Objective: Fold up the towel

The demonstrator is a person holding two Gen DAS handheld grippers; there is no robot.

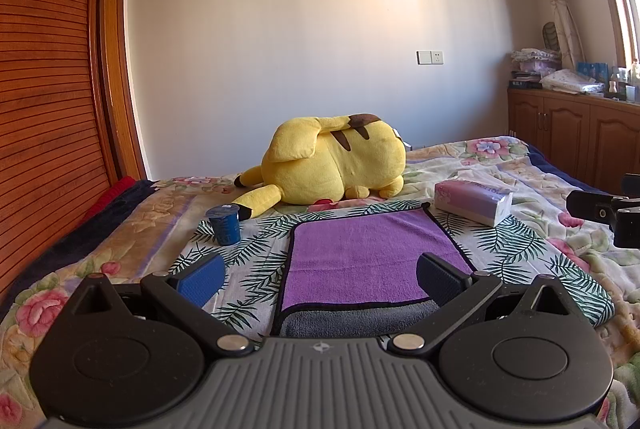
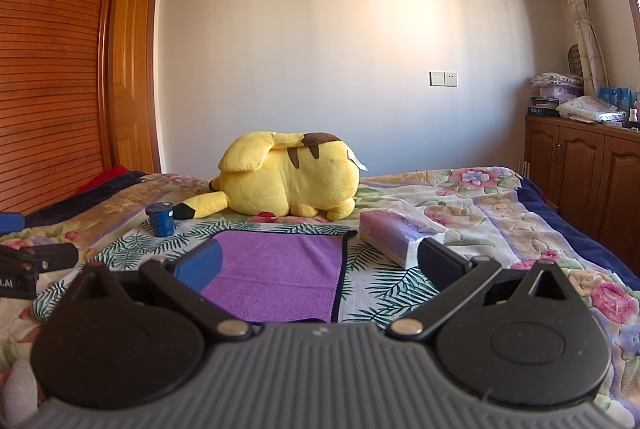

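A purple towel (image 1: 360, 257) with black trim lies flat on a leaf-print cloth (image 1: 256, 261) on the bed. Its near edge is turned over and shows a grey underside (image 1: 352, 321). My left gripper (image 1: 320, 279) is open and empty, just short of the towel's near edge. In the right wrist view the towel (image 2: 280, 269) lies ahead and to the left. My right gripper (image 2: 320, 265) is open and empty near the towel's right edge. The right gripper's body shows at the right edge of the left wrist view (image 1: 608, 213). The left gripper's body shows at the left edge of the right wrist view (image 2: 32, 265).
A yellow plush toy (image 1: 332, 165) lies behind the towel. A blue cup (image 1: 226, 225) stands at the towel's far left. A tissue pack (image 1: 474, 201) lies at its far right. A wooden wardrobe (image 1: 44, 109) is on the left, and cabinets (image 1: 568, 137) are on the right.
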